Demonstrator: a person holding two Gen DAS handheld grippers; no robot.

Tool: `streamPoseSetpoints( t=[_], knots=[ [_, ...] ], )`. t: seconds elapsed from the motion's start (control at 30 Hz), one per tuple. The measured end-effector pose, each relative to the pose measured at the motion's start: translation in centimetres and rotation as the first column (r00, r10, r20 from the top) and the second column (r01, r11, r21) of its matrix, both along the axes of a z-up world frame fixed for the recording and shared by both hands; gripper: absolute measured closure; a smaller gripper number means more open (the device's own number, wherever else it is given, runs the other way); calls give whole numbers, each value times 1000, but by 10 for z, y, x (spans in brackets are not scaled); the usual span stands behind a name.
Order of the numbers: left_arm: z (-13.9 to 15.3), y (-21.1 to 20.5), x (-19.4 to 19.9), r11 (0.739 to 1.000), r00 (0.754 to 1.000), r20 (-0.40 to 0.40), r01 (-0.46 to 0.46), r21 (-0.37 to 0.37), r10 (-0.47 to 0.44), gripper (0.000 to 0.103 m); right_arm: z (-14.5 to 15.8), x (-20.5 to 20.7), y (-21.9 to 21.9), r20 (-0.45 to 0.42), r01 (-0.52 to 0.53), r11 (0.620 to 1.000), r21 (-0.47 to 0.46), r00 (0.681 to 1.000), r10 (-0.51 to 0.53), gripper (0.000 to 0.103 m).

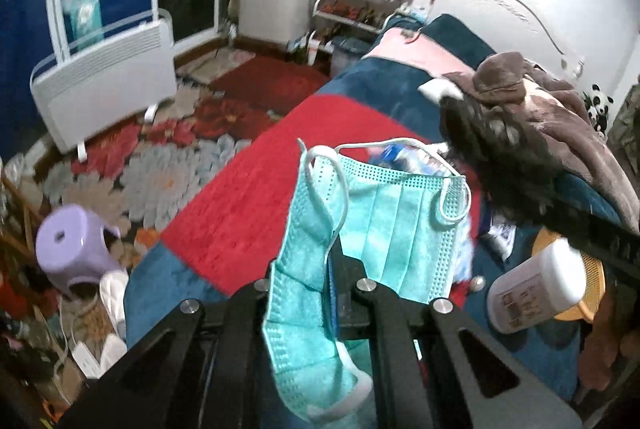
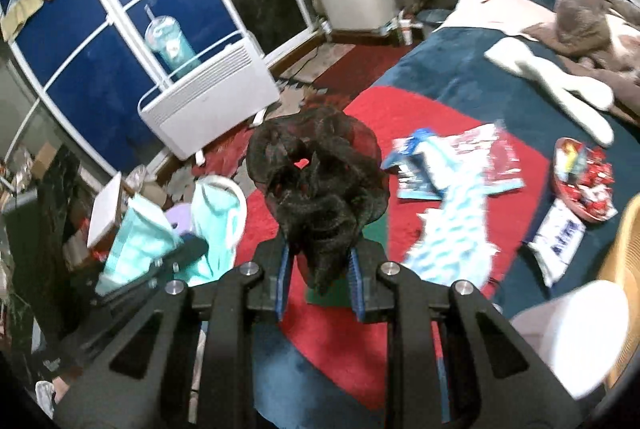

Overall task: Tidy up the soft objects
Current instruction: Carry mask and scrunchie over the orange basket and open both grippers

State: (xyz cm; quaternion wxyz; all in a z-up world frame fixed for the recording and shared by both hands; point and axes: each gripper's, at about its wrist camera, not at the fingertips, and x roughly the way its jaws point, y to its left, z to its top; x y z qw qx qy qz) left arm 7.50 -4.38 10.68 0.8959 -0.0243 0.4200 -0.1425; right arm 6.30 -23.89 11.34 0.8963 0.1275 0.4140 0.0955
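Observation:
My left gripper [image 1: 340, 269] is shut on pale teal face masks [image 1: 384, 229], which hang over its fingers above the red and blue bedspread [image 1: 248, 213]. My right gripper [image 2: 320, 269] is shut on a black ruffled scrunchie [image 2: 316, 181] that bulges up between its blue pads [image 2: 284, 269]. In the right wrist view the left gripper [image 2: 180, 253] and its masks [image 2: 216, 221] hang at the left, off the bed's edge. The scrunchie [image 1: 492, 149] also shows in the left wrist view, at the upper right.
On the bed lie a blue-and-white spiky sock [image 2: 452, 229], a white sock [image 2: 560, 89], snack packets [image 2: 500, 157], a red candy bowl [image 2: 580, 181], a white bottle [image 1: 536, 289], an orange basket [image 1: 592, 281] and a brown blanket [image 1: 552, 117]. A heater [image 1: 108, 81] and a purple stool [image 1: 72, 245] stand on the floor.

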Motion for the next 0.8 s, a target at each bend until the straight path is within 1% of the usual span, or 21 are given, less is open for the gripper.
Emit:
streamPoseSetpoints(
  t=[0.07, 0.2, 0.33, 0.43, 0.5, 0.6, 0.7, 0.77, 0.8],
  knots=[
    [15, -18, 1, 1000, 1000, 26, 14, 15, -14, 95, 7, -10, -15, 17, 35, 999, 7, 999, -35, 78],
    [36, -54, 5, 998, 997, 47, 59, 25, -60, 95, 21, -32, -51, 46, 116, 993, 31, 992, -118, 78],
    [44, -103, 6, 990, 989, 51, 138, 39, -140, 95, 28, -55, -92, 62, 200, 979, 47, 977, -203, 78],
    [44, -145, 0, 977, 976, 41, 213, 34, -214, 95, 30, -73, -122, 62, 264, 963, 48, 962, -266, 78],
    [43, -177, -6, 965, 965, 29, 260, 42, -261, 95, 28, -84, -142, 57, 310, 950, 46, 948, -312, 78],
    [42, -220, -16, 942, 943, 9, 334, 28, -334, 95, 29, -101, -172, 54, 372, 927, 52, 926, -374, 78],
    [48, -261, -34, 914, 914, 18, 405, 16, -405, 95, 31, -120, -202, 56, 457, 889, 41, 887, -459, 78],
    [51, -292, -45, 890, 889, 23, 456, 18, -456, 95, 30, -135, -224, 46, 514, 857, 42, 855, -516, 78],
    [53, -303, -50, 879, 879, 23, 476, 22, -477, 95, 27, -145, -238, 33, 548, 835, 43, 835, -550, 78]
  ],
)
